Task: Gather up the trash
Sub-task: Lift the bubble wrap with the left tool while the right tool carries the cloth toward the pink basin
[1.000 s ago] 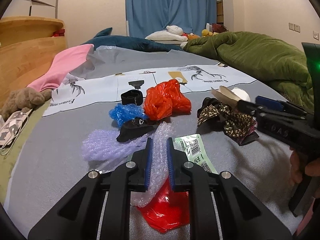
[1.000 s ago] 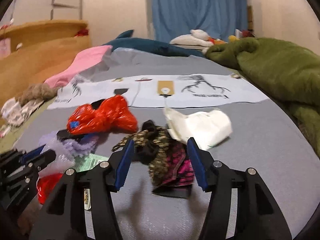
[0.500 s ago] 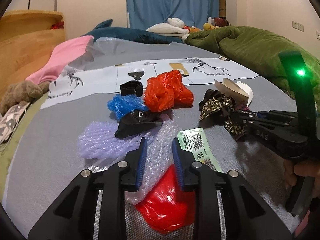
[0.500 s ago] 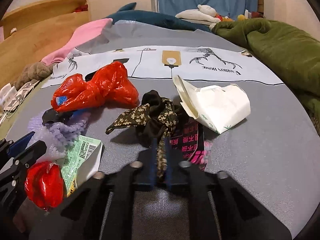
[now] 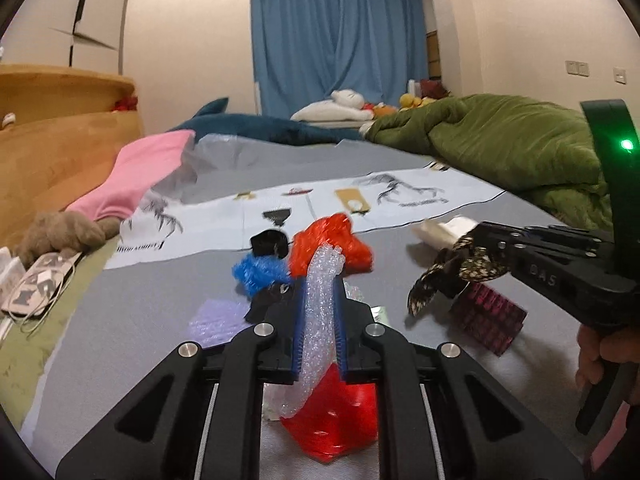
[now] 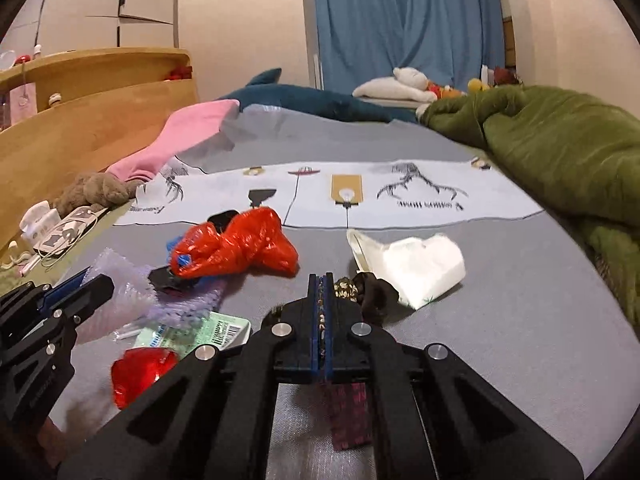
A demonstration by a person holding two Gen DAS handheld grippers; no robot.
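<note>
**Both grippers clamp pieces of trash off the grey bed sheet.**

The left gripper point(image 5: 319, 322), its jaws closing, pinches a strip of clear bubble wrap point(image 5: 320, 312) with a red plastic bag point(image 5: 334, 416) hanging beneath. The right gripper point(image 6: 320, 316), jaws nearly together, holds a floral fabric scrap point(image 6: 347, 289). I judge this the pick-up step; next both loads need carrying to a bin, which neither view shows. The left view alone shows the fabric scrap dangling clear of the sheet, above a dark pink-printed wrapper point(image 5: 490, 322). The right view alone shows the green barcode label point(image 6: 196, 330), and a crumpled white paper point(image 6: 416, 266) in full, both lying uncollected beside the red bag heap point(image 6: 240, 246).
</note>
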